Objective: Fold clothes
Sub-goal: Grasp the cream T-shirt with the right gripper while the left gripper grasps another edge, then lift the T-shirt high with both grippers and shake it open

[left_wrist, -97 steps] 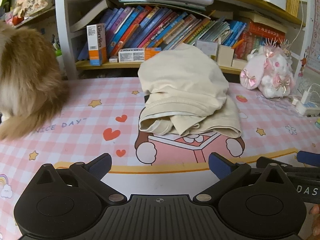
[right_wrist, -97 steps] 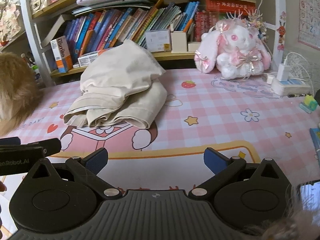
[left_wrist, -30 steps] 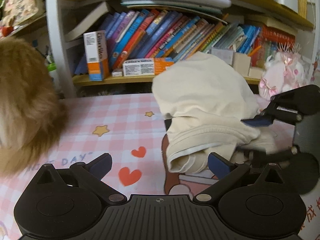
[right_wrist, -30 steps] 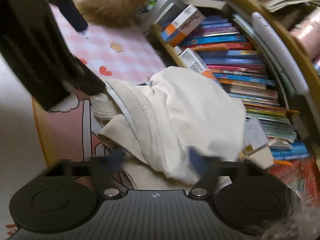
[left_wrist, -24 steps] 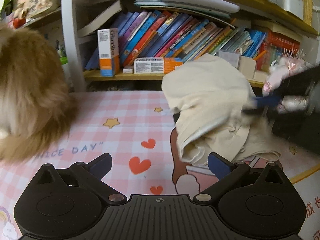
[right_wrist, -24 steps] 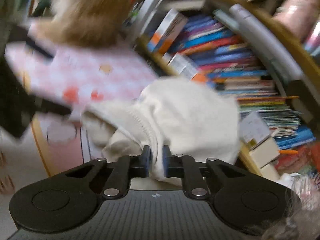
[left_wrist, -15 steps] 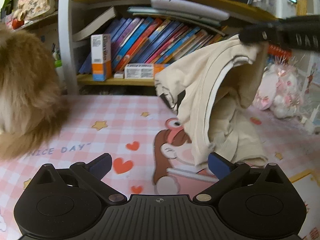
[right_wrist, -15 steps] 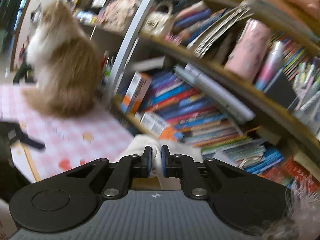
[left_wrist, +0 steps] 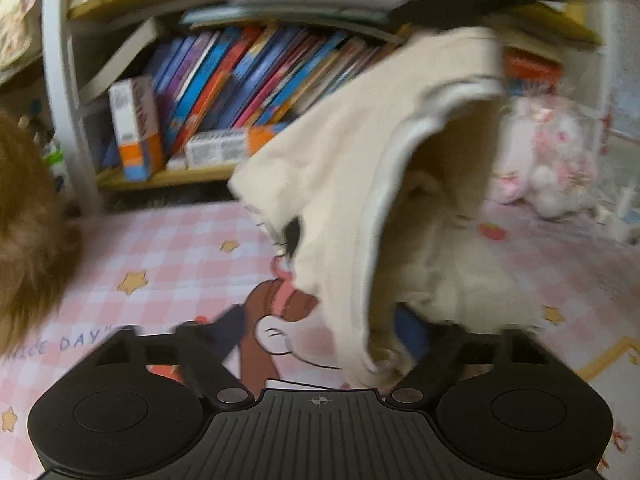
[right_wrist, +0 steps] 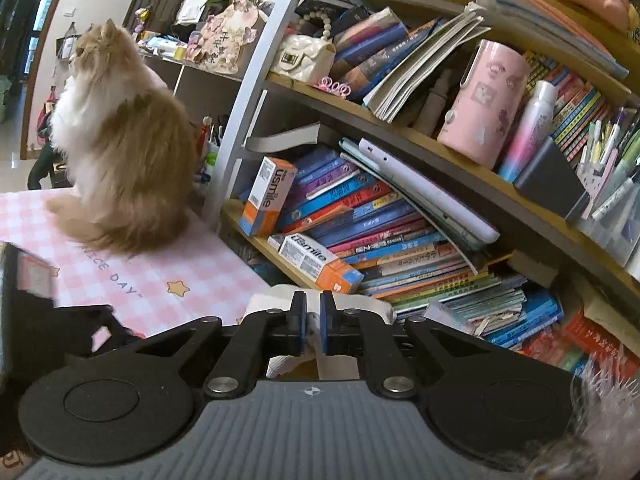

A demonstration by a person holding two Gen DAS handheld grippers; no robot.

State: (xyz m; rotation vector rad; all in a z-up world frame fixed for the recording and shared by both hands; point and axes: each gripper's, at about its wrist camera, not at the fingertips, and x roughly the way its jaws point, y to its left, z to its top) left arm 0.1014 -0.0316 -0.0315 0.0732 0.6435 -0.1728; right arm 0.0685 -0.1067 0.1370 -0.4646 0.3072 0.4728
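Pink-checked table [left_wrist: 172, 248] backs the job, barely begun: right claw [right_wrist: 313, 322] clamped on cream garment [left_wrist: 352, 184], lifted unfolded; left claw [left_wrist: 320, 332], half-apart, just closing around its hanging hem.

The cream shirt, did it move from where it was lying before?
Yes. The cream shirt went up: it lay bunched on the pink table, now hangs as high as the bookshelf, pinched by the right tool.
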